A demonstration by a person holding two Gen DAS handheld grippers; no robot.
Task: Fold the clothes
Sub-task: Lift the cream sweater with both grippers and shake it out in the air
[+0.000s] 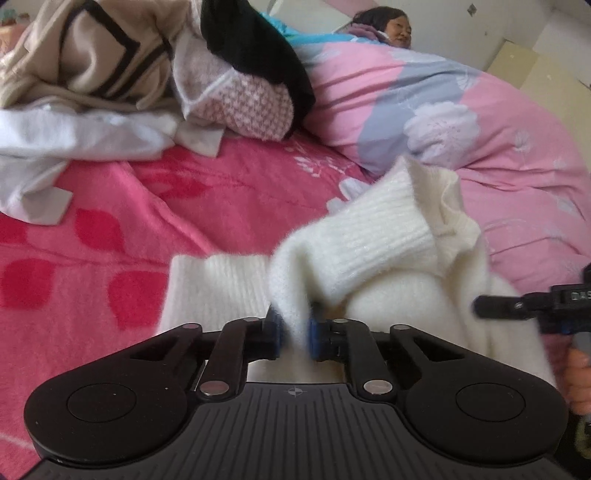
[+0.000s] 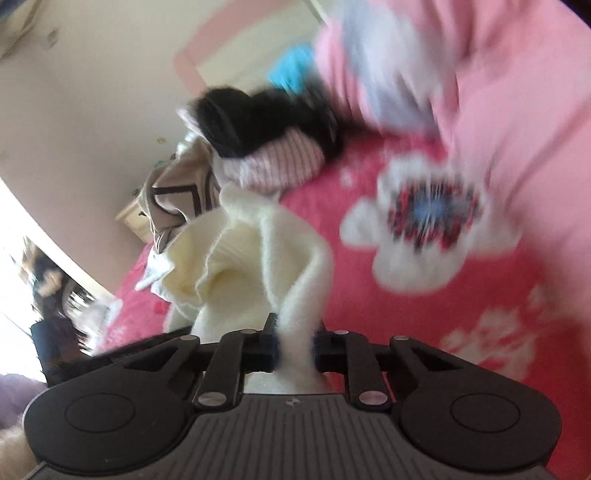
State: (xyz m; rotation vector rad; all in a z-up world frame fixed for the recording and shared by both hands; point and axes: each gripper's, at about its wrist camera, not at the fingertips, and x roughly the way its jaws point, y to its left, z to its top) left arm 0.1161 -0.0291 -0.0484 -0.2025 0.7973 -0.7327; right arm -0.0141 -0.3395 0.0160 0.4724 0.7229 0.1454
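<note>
White sweater [image 1: 388,251], bunched and lifted above the pink bed [image 1: 110,258], a ribbed cuff [image 1: 214,288] draped toward the sheet. Left tool [image 1: 293,334] and right tool [image 2: 295,343] each clenched on a fold of the knit. Behind: a heap of clothes [image 1: 147,74] and a person [image 1: 388,26] under a quilt [image 1: 461,122]; right view blurred.

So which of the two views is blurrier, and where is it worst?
Right wrist view: heavy motion smear on the pink floral bedspread, though the fluffy white knitted sweater stays fairly sharp. Left wrist view: mostly crisp, sweater slightly soft near the left hand-held gripper.
</note>
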